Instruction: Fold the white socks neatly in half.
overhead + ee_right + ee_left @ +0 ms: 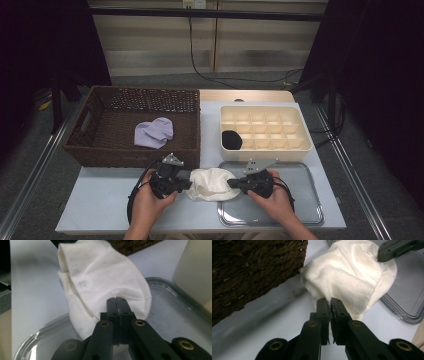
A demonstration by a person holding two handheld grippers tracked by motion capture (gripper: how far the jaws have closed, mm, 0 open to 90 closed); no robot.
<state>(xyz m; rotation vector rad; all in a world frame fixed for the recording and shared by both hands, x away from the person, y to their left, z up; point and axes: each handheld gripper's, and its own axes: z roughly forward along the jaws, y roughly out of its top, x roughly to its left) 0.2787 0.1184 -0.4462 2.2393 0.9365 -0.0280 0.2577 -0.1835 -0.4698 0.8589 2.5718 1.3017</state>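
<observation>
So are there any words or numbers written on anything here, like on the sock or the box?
None can be read.
White sock: plain fabric, no print seen, also up close in both gripper views.
Cream divided box, wicker basket, metal tray: no labels visible.
Lilac cloth and black item: no marks seen.
Small white thing on the back wall: too small to tell if it carries writing.

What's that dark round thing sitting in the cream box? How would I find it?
Start at the cream divided organizer on the table's right side, behind the metal tray. Look to its near left corner: a black rolled bundle, probably a sock, sits in a larger compartment there. It is the organizer's sole content and the only black item; the other fabrics are lilac and white.
</observation>
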